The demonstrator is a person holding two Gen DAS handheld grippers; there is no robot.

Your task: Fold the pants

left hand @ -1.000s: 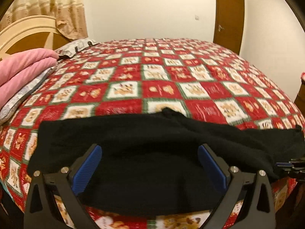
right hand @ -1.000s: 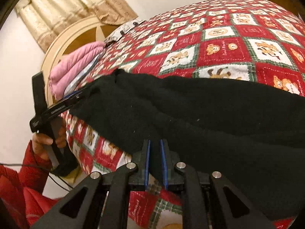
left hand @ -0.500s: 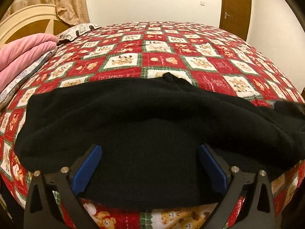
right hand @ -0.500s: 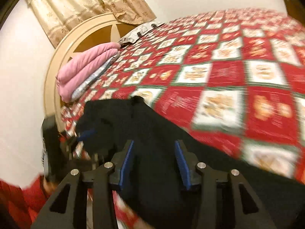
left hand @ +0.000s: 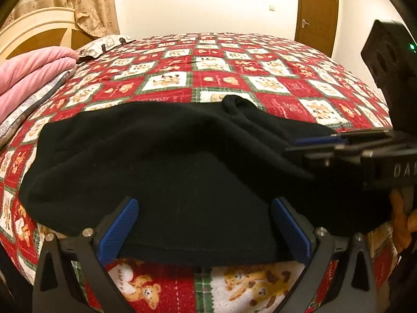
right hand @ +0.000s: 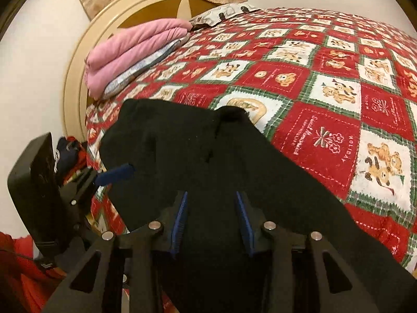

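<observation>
Between the wide-spread jaws of the left hand-held gripper (left hand: 203, 230) lies the near hem of the black pants (left hand: 161, 164), spread on the quilted bed (left hand: 260, 83), with neither pad pressing it. To its right, the right hand-held gripper (right hand: 212, 224) stands partly open over the same cloth, its jaws having just been narrowing, gripping nothing. Soft, limp fleece will likely sag, so pinch a hemmed edge or corner

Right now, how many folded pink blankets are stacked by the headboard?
1 pink blanket, folded double, on a grey patterned quilt beside the headboard; more may be hidden.
</observation>
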